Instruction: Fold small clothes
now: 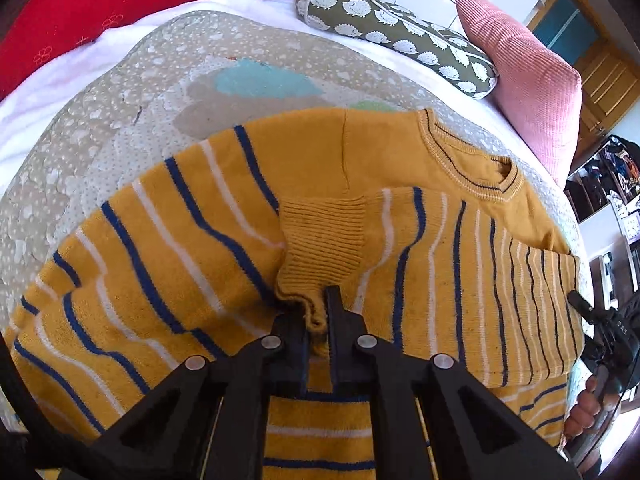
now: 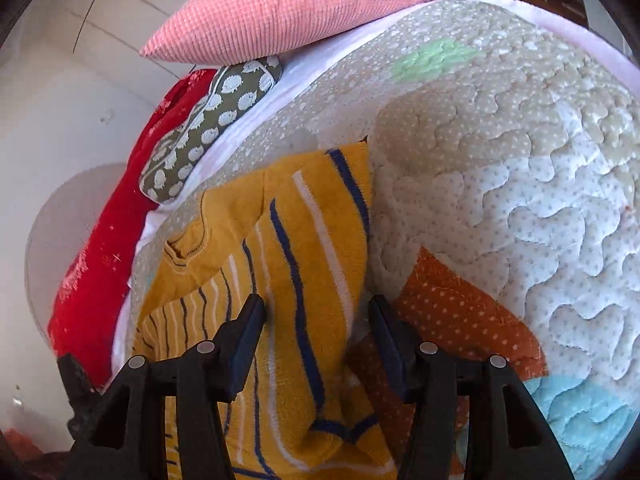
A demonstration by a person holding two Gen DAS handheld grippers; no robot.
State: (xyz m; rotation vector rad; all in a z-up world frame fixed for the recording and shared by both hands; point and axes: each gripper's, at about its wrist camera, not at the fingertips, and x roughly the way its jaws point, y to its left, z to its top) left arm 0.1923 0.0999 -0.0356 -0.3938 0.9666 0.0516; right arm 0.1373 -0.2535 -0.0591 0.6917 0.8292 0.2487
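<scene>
Left wrist view looks down on a mustard-yellow sweater (image 1: 192,248) with blue and white stripes, spread over a quilted mat (image 1: 120,128) on a bed. The left gripper (image 1: 316,316) has its jaws pinched together on the ribbed cuff (image 1: 324,240) of a sleeve that is folded across the sweater's body; the cuff bunches just ahead of the tips, and the striped sleeve runs off to the right of them toward the folded edge. Beyond the jaws lies the neckline (image 1: 468,156). Farther off sit a hedgehog-print cushion (image 1: 396,28), a pink pillow (image 1: 524,76) and a red blanket (image 1: 80,12). At the right edge a hand (image 1: 588,404) grips the other black tool. From the right wrist view, the right gripper (image 2: 316,320) has its jaws standing about half apart, with nothing pinched; a raised fold of the sweater (image 2: 316,248) lies between and ahead of them, near the left finger and clear of the right one. To the right of the jaws the mat (image 2: 540,200) shows an orange dotted patch (image 2: 460,312).
</scene>
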